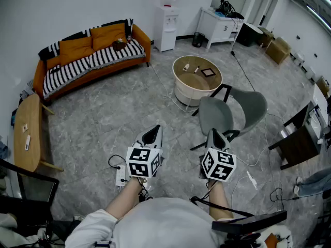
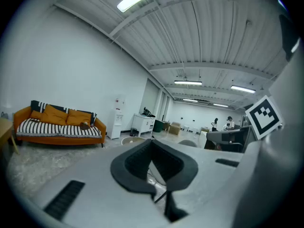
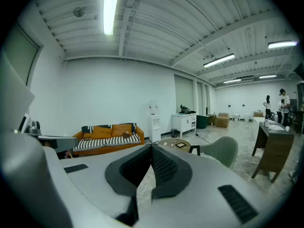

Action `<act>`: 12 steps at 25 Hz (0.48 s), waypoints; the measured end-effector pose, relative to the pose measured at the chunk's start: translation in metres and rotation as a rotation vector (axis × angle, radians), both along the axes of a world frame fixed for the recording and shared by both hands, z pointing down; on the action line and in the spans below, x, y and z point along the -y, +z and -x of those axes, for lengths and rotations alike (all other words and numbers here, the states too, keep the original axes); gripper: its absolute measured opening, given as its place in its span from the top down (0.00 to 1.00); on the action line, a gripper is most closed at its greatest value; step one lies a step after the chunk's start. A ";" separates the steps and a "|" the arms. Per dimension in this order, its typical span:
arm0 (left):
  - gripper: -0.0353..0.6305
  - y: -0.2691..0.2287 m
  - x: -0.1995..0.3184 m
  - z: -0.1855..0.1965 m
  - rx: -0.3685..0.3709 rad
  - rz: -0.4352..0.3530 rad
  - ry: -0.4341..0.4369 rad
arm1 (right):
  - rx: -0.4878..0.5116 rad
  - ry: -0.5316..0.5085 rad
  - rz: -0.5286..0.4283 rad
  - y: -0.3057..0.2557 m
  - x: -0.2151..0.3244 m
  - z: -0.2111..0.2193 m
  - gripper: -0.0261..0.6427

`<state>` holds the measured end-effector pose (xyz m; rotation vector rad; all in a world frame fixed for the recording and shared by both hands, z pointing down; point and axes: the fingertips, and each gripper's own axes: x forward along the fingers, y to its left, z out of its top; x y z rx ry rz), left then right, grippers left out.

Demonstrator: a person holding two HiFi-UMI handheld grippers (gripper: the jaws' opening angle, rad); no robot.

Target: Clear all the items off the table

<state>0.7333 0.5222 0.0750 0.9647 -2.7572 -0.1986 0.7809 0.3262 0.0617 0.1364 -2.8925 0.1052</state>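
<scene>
**Both grippers shut and empty, well short of the round table**

Nearest the person, the left gripper and right gripper were held side by side, pointing ahead and slightly down. Each gripper view showed its jaws clenched tip to tip with nothing between them. This was likely a carrying posture, since nothing lay within reach. Just beyond the right gripper stood a grey chair, partly between the person and the round table, which was well apart from both grippers. On the tabletop lay the things to clear: a small white item, a thin stick-like item and a dark square object. Farthest off, an orange sofa stood against the wall. Clearing seemed not yet begun; the jaws would have to open first.
</scene>
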 end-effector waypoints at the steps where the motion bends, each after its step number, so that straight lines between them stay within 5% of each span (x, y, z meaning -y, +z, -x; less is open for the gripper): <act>1: 0.94 0.001 -0.002 0.002 -0.002 0.000 -0.001 | -0.001 0.001 0.000 0.001 -0.002 0.002 0.93; 12: 0.94 0.007 -0.026 0.019 -0.010 -0.004 -0.008 | 0.002 0.006 0.015 0.004 -0.020 0.020 0.93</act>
